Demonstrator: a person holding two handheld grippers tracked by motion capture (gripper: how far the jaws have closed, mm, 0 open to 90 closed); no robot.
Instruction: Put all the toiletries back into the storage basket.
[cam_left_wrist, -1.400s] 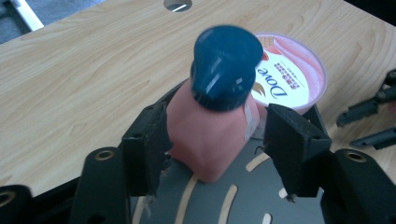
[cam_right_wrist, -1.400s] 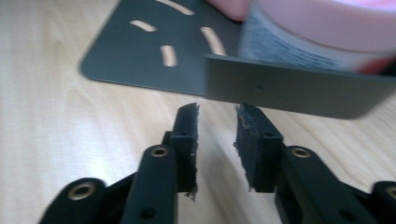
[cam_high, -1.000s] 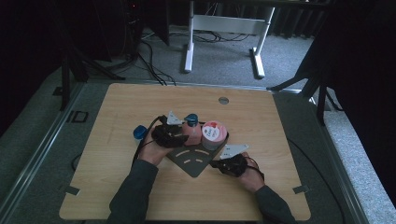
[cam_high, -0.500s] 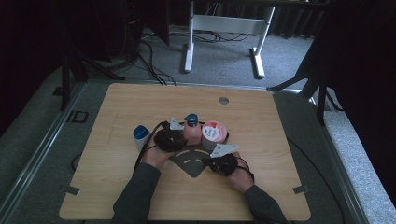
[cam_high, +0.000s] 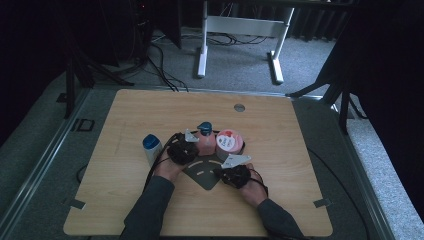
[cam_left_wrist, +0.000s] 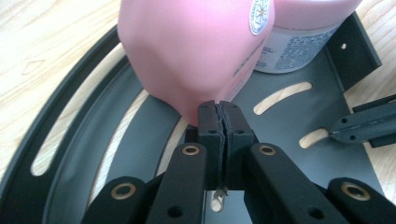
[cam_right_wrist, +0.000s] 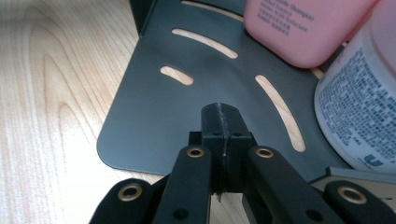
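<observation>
A pink bottle (cam_high: 205, 140) with a blue pump cap stands on a black slotted tray (cam_high: 202, 177), beside a white jar (cam_high: 229, 144) with a pink lid. My left gripper (cam_high: 196, 146) is low at the bottle's left. In the left gripper view its jaws (cam_left_wrist: 218, 109) have just been closing and now meet with nothing between them, tips against the pink bottle (cam_left_wrist: 196, 51) near its base. My right gripper (cam_high: 221, 170) is shut and empty over the tray's (cam_right_wrist: 159, 107) near corner, its tips (cam_right_wrist: 223, 112) short of the pink bottle (cam_right_wrist: 303, 28) and the jar (cam_right_wrist: 359, 107).
A white bottle (cam_high: 151, 147) with a blue cap stands on the wooden table (cam_high: 300, 150) just left of my left hand. A round grommet (cam_high: 239, 107) sits near the table's far edge. One jaw of the right gripper (cam_left_wrist: 364, 126) lies over the tray's right side.
The left gripper's jaws have closed and that hand has sunk a little beside the pink bottle. The right hand has slid slightly left over the tray.
</observation>
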